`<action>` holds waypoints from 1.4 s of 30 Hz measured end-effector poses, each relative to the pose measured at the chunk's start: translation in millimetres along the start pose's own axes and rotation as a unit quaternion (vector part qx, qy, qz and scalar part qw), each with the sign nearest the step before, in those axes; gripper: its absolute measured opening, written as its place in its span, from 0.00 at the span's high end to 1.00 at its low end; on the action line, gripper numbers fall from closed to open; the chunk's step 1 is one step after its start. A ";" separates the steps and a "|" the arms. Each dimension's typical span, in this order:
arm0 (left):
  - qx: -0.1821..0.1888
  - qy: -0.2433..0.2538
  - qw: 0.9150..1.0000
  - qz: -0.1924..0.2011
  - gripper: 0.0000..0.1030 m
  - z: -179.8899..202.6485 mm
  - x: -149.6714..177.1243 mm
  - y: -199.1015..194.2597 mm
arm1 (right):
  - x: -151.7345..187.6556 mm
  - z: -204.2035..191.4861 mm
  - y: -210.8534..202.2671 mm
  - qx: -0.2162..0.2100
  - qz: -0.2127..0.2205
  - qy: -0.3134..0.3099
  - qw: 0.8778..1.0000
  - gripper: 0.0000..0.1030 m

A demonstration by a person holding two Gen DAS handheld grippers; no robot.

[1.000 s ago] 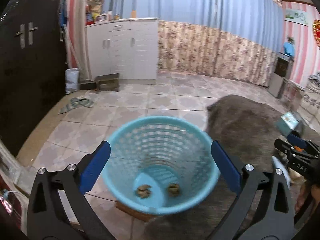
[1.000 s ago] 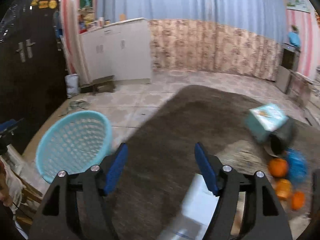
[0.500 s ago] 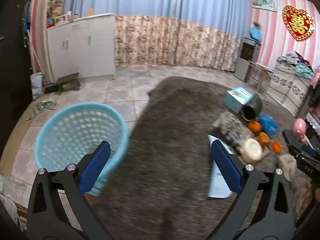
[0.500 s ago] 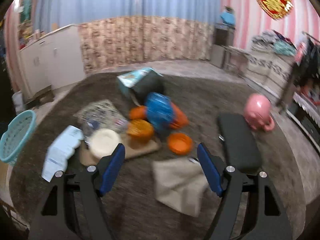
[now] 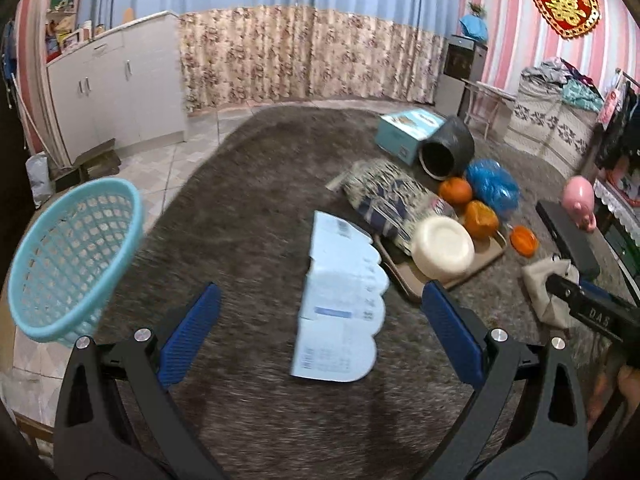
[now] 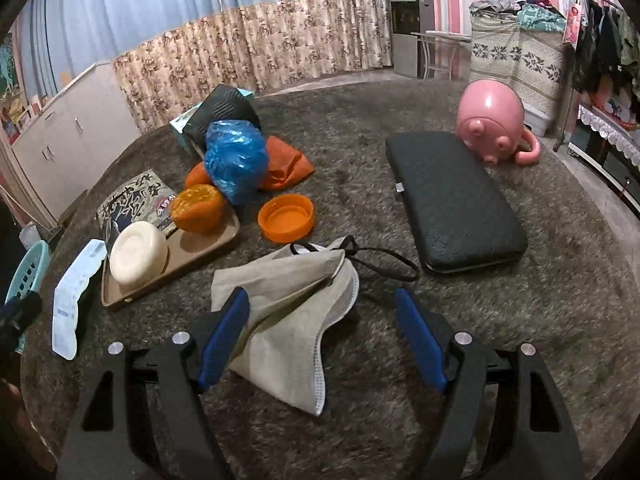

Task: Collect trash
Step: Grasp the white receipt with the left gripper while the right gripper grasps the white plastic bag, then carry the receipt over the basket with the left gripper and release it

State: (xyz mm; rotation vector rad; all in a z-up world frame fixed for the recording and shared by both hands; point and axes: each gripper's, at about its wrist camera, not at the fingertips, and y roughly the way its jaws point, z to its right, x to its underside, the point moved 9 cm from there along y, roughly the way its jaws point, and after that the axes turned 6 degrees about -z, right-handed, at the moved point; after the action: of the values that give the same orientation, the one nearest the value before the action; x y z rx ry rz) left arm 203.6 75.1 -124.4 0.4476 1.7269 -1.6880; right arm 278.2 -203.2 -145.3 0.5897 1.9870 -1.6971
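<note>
My left gripper [image 5: 320, 336] is open and hangs over the brown rug, with a white scalloped paper sheet [image 5: 340, 300] lying flat between and just beyond its blue pads. The blue mesh basket [image 5: 72, 256] stands tilted at the left edge. My right gripper [image 6: 322, 338] is open low over a crumpled grey face mask [image 6: 288, 300] with a black cord; its left pad [image 6: 224, 336] overlaps the mask's edge. Further out lie an orange lid [image 6: 286, 212], a blue plastic bag [image 6: 236, 160] and orange wrappers [image 6: 198, 208].
A brown tray [image 6: 200, 248] carries a white round dish [image 6: 138, 252]. A black flat case [image 6: 452, 200] and a pink pig toy [image 6: 490, 120] lie to the right. A printed packet [image 6: 132, 196], a box and a dark pot sit behind. White cupboards stand at the far left.
Both grippers swung right from the basket across the rug and sank. The basket slid to the left edge; the litter pile came into view, and the right gripper arrived over the grey mask.
</note>
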 end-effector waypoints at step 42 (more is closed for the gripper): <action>-0.022 0.016 0.999 0.028 0.49 -38.2 -9.8 -29.8 | -24.9 -81.5 -35.4 -0.043 0.091 -0.074 0.992 0.84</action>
State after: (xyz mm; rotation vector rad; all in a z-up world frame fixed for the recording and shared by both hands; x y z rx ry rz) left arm 182.3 111.2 -98.2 0.5011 1.7558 -1.6080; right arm 271.8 -128.5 -91.4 0.5777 1.8331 -1.4945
